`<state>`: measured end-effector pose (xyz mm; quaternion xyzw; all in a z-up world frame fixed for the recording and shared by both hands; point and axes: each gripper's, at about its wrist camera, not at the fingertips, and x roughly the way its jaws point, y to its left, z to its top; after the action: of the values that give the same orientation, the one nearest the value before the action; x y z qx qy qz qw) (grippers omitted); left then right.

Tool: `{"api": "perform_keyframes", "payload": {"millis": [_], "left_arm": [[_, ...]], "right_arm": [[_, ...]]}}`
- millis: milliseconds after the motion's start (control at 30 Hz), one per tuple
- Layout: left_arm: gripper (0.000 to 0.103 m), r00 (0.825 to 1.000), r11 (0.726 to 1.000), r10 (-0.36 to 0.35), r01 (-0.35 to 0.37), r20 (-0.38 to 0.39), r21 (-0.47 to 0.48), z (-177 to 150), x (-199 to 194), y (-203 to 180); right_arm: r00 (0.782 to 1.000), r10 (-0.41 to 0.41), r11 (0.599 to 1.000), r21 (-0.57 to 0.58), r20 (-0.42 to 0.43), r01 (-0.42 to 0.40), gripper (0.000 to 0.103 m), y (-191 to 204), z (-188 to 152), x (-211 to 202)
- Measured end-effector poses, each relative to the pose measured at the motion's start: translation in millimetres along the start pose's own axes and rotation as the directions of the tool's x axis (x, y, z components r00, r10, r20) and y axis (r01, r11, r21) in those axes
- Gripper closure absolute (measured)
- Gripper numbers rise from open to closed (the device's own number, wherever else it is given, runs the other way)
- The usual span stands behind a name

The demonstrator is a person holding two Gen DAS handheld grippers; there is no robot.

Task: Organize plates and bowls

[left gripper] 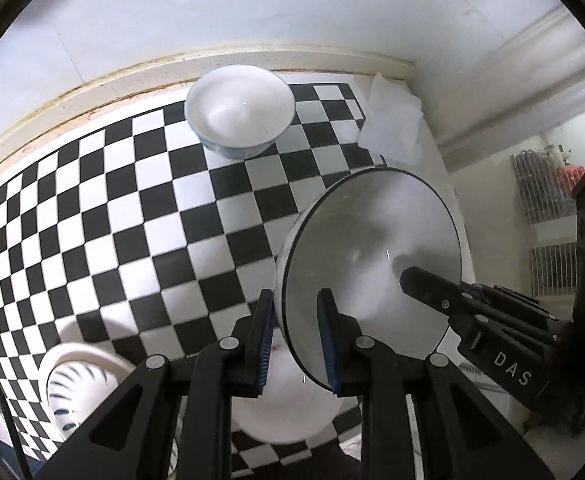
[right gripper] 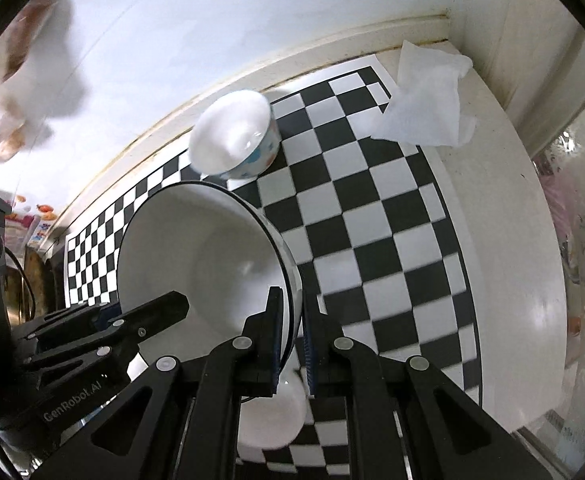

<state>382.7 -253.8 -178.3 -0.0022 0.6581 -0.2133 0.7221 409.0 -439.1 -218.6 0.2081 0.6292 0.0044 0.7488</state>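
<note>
A rigid, slick, breakable black-rimmed bowl (left gripper: 372, 248) is pinched at opposite rims by left claw (left gripper: 298, 344) and right claw (right gripper: 292, 340).

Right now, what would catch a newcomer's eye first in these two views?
A big white bowl, tilted on edge, held from both sides by the left gripper and right gripper. Under it lies a black-and-white checkered mat. A smaller bowl sits near the wall.

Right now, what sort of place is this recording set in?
Probably a home kitchen or dining corner. A black-and-white checkered mat covers a white table against a wall; bowls, like the patterned bowl, stand on it, and a crumpled tissue lies near the corner.
</note>
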Motion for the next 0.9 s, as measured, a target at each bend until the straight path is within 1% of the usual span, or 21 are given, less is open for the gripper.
{"api": "perform_keyframes", "payload": {"millis": [100,200,400,467,633,900], "left_arm": [[0.084,1.000,1.000,-0.003,0.003,0.002,0.006,-19,-8,0],[0.084,1.000,1.000,-0.007,0.007,-0.020,0.005,-40,-9,5],[0.084,0.995,1.000,0.016,-0.016,-0.102,0.001,-78,14,18],[0.084,0.992,1.000,0.030,-0.029,-0.126,0.007,-86,22,19],[0.084,0.982,0.997,0.075,-0.069,-0.174,0.041,-99,42,16],[0.084,0.970,0.987,0.148,-0.131,-0.191,0.097,-103,60,10]], "right_arm": [[1.000,-0.003,1.000,-0.010,0.004,0.003,0.092,5,-22,-11],[1.000,-0.001,1.000,-0.015,-0.009,0.000,0.092,10,-46,-12],[0.997,-0.011,1.000,-0.019,-0.079,0.010,0.092,13,-92,11],[0.995,-0.020,1.000,-0.020,-0.098,0.018,0.092,13,-101,21],[0.989,-0.042,0.999,-0.018,-0.143,0.040,0.092,8,-121,43],[0.981,-0.060,0.998,0.000,-0.186,0.062,0.091,1,-133,61]]}}
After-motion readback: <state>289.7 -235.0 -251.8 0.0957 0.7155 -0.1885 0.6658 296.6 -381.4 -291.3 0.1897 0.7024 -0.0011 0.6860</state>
